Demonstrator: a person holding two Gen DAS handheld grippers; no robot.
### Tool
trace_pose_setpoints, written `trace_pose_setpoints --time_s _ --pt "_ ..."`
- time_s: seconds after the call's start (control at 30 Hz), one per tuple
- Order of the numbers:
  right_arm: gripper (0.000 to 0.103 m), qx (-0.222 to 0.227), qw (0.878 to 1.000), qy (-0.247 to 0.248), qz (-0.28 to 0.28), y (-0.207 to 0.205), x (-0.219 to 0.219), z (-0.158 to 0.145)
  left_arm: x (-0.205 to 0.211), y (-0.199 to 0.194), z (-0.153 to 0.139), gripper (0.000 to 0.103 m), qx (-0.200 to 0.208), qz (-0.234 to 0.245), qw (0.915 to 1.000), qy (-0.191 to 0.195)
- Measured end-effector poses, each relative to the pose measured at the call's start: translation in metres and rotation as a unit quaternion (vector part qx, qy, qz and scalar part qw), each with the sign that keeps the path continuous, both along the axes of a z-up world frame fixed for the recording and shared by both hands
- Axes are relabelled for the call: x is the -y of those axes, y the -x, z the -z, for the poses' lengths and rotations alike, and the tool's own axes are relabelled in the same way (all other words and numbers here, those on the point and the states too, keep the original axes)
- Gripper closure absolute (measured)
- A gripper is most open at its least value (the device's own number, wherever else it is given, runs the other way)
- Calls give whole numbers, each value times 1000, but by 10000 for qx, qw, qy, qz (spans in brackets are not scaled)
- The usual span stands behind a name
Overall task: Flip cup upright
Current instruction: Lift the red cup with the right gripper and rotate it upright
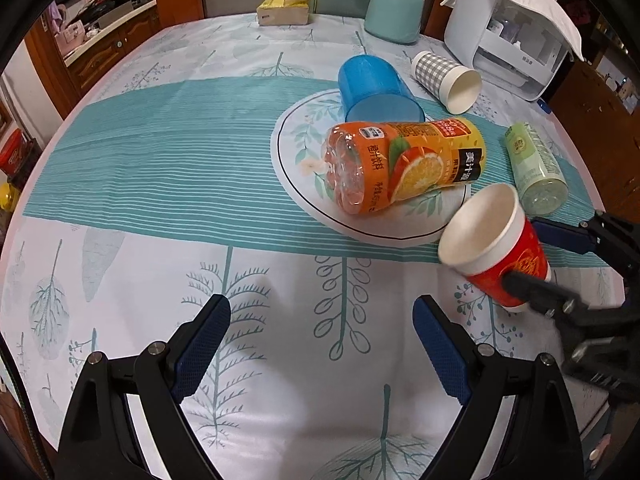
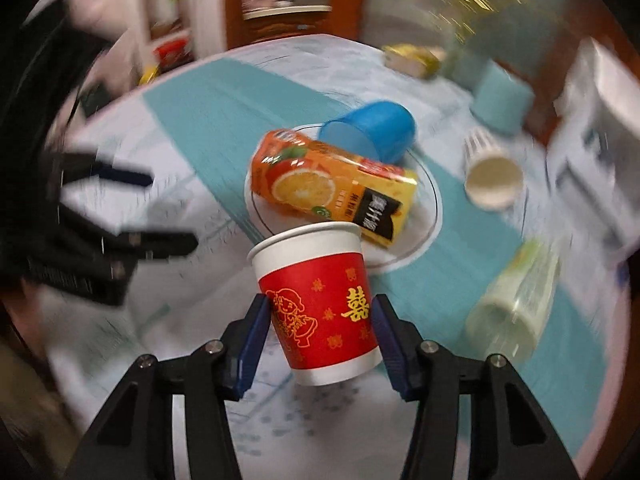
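A red paper cup with gold print and a white inside is held between the pads of my right gripper, mouth up in the right wrist view, slightly tilted. In the left wrist view the same cup hangs above the tablecloth at the right, tilted with its mouth toward the upper left, and my right gripper is shut on it. My left gripper is open and empty over the near tablecloth. It also shows blurred at the left of the right wrist view.
A white plate holds a lying orange juice bottle and a lying blue cup. A checked paper cup and a green bottle lie nearby. A white appliance, a teal container and a yellow box stand at the back.
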State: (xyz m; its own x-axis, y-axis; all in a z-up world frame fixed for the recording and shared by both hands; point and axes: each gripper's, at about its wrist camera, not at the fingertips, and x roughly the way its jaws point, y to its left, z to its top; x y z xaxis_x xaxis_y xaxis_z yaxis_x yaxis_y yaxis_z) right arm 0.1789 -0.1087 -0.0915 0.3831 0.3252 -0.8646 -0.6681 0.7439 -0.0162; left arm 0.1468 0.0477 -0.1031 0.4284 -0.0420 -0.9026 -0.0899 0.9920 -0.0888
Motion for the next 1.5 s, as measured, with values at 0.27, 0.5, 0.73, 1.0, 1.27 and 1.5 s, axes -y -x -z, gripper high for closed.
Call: trace_pose_setpoints --time_s 0.27,0.5,0.73,1.0,1.27,1.5 --pt "51 -1087 9700 -1269 1764 -8 34 -18 -1 14 -11 12 102 30 9999 16" --pt "51 -1897 9097 -2297 2893 4 51 -8 2 25 -20 12 175 121 9998 65" --pt "50 -2449 8518 -2711 3756 21 57 28 5 35 -18 11 63 203 9997 120" --pt "50 -2441 8246 -2947 4166 31 66 33 6 41 -18 11 39 220 9996 152" --pt "50 -2245 8263 -2951 4239 18 73 30 13 42 -21 11 48 315 9994 136" --pt "50 -2559 8268 -2908 4079 19 61 37 14 43 -23 11 28 344 9993 154"
